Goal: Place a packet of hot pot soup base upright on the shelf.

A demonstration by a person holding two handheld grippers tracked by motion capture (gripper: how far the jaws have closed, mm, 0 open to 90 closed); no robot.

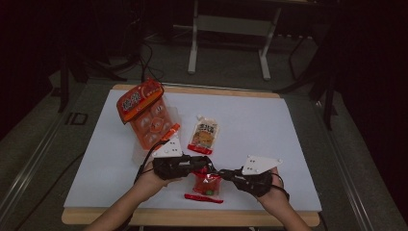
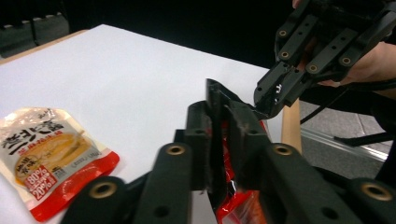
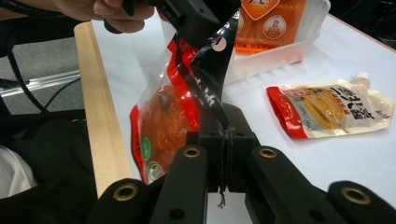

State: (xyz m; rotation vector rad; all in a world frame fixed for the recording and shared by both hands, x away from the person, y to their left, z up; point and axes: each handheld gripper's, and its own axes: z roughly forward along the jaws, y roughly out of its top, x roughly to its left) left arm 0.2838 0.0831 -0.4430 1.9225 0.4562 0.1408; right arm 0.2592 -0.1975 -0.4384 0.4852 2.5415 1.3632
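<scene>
White counter [image 1: 269,125] on a wooden frame, dark room behind. Your two hands hold a red snack packet [image 1: 207,185] just above the near edge, between them; its lower end hangs close to the surface.

Left hand-held gripper [image 1: 204,163]: jaws pressed together on the packet's dark top strip, seen edge-on in the left gripper view, where the film [image 2: 215,116] stands up between the two pads. Right hand-held gripper [image 1: 222,174]: also clamped on that strip, a little further along; in the right gripper view the black-and-red film [image 3: 210,74] rises out of the closed pads toward the other tool. Both grips sit close together on the same seal.

Step in hand, as judged: both ends of the seal are secured and the tear is about to start. The next move calls for pulling your hands apart, one toward you and one away, so the film shears between the grips rather than stretching. Keep both pinches firm, since slick film may slip.

Well clear behind: a pale spouted pouch [image 1: 204,134] lying flat, and an orange cup tray [image 1: 146,113] propped up at the far left.
</scene>
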